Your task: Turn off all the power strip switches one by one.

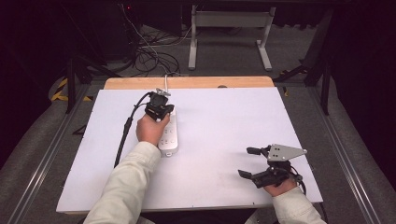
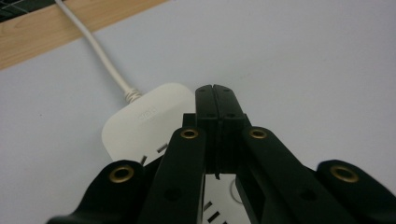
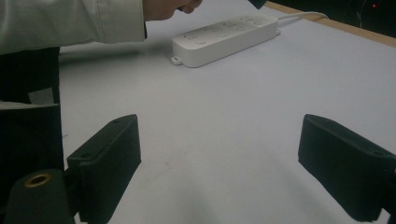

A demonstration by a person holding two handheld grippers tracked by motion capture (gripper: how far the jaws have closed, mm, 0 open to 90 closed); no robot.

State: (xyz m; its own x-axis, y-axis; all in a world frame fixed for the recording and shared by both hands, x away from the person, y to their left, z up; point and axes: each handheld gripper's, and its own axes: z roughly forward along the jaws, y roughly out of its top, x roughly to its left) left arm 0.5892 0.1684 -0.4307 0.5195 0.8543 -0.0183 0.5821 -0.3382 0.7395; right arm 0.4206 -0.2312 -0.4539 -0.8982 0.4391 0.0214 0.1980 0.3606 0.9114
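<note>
Above the power strip point(image 2: 140, 121), left hand-held gripper point(image 2: 216, 93) closed.

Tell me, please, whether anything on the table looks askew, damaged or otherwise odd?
Nothing stands out. The white power strip lies flat and whole on the table, its cord running off the far edge. The left gripper is over it with jaws shut; the right gripper rests open, apart.
</note>
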